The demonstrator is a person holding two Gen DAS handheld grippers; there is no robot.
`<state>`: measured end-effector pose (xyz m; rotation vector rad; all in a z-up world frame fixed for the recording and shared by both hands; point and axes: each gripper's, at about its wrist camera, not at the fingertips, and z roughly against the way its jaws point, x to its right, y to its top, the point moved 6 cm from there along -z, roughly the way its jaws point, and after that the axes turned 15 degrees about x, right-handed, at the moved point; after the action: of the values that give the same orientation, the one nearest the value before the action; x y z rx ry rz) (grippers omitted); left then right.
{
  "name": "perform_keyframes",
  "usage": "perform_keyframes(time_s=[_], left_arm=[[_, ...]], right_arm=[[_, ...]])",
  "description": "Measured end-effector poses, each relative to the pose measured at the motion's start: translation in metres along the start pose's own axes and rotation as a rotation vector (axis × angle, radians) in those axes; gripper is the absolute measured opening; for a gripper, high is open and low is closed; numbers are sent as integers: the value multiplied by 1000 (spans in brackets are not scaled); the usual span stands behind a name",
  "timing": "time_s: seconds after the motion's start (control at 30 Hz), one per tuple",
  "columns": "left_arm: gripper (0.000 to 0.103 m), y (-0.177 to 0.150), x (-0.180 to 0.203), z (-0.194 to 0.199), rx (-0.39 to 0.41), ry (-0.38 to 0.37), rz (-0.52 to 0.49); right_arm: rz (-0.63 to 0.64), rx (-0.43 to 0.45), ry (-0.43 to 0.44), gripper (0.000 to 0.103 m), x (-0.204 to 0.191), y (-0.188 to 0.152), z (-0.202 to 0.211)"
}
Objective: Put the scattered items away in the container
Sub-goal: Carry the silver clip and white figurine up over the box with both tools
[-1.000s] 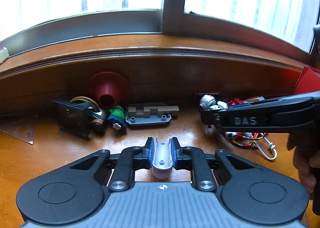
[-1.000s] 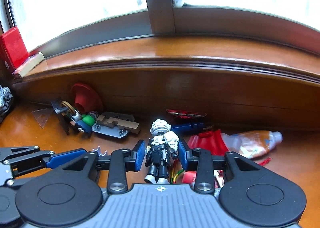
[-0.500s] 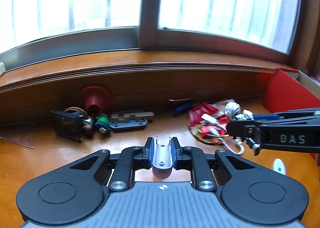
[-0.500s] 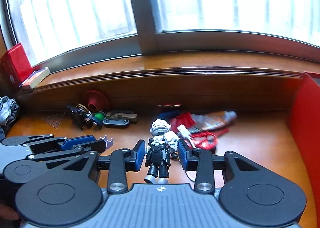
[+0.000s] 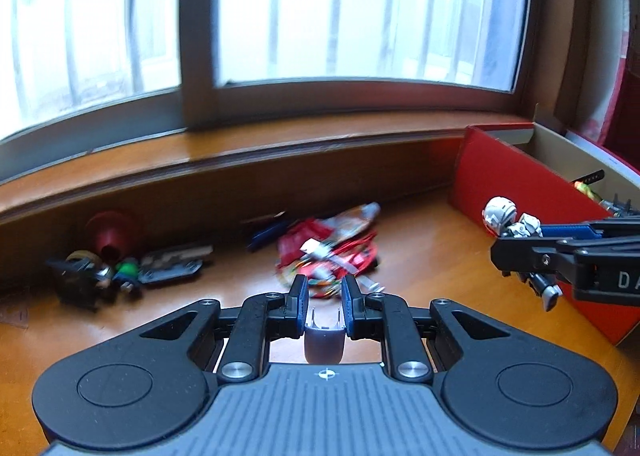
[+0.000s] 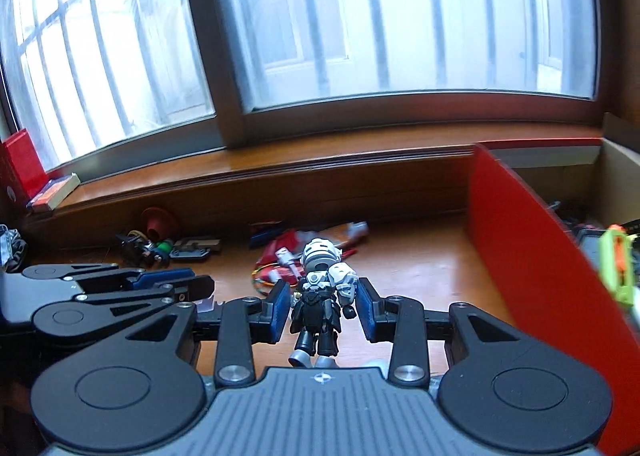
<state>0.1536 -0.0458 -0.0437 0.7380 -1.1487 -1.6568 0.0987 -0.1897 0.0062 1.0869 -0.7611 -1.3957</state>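
My left gripper (image 5: 324,290) is shut on a small grey curved plastic piece (image 5: 323,341), held above the wooden tabletop (image 5: 416,256). In my right gripper (image 6: 322,292), shut on its body, stands a white and black toy robot figure (image 6: 318,288). The left wrist view shows the same figure (image 5: 500,214) in the right gripper (image 5: 516,244), close to the near wall of the red cardboard box (image 5: 516,192). That box (image 6: 528,256) is to the right of both grippers and holds several items, one green and orange (image 6: 618,268). The left gripper (image 6: 202,288) hangs left of the right one.
Loose items lie along the sill's foot: a red cone (image 5: 114,232), a dark cluster of small parts (image 5: 80,280), a grey brick plate (image 5: 172,266), a blue pen (image 5: 266,232), and a pile of red packets and cables (image 5: 328,248). A red box (image 6: 20,164) stands on the sill at far left.
Both grippers have moved right and upward with their loads. The scattered items have slid left and farther away, and the red cardboard box has come into view at the right.
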Motion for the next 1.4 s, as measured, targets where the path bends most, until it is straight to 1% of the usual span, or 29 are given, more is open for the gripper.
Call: perform_keyframes(time_s=[0.27, 0.5, 0.67, 0.8, 0.93, 1.17, 1.3, 1.4], left_arm=[[19, 36, 84, -23, 46, -51, -33], [19, 65, 163, -48, 90, -87, -56], [19, 75, 217, -66, 82, -143, -65], [20, 77, 252, -77, 61, -201, -95], [20, 77, 276, -85, 48, -265, -140], [20, 77, 302, -99, 33, -343, -179], [20, 76, 301, -99, 29, -360, -191], [21, 74, 285, -87, 48, -341, -202]], right_arm=[[23, 80, 7, 38, 70, 34, 40], [49, 143, -7, 38, 149, 62, 67], [21, 134, -63, 38, 207, 62, 78], [-29, 121, -132, 38, 245, 53, 87], [-74, 121, -207, 38, 269, 44, 95], [-116, 96, -300, 38, 287, 28, 101], [-121, 81, -332, 38, 288, 21, 98], [-129, 85, -347, 38, 288, 20, 95]])
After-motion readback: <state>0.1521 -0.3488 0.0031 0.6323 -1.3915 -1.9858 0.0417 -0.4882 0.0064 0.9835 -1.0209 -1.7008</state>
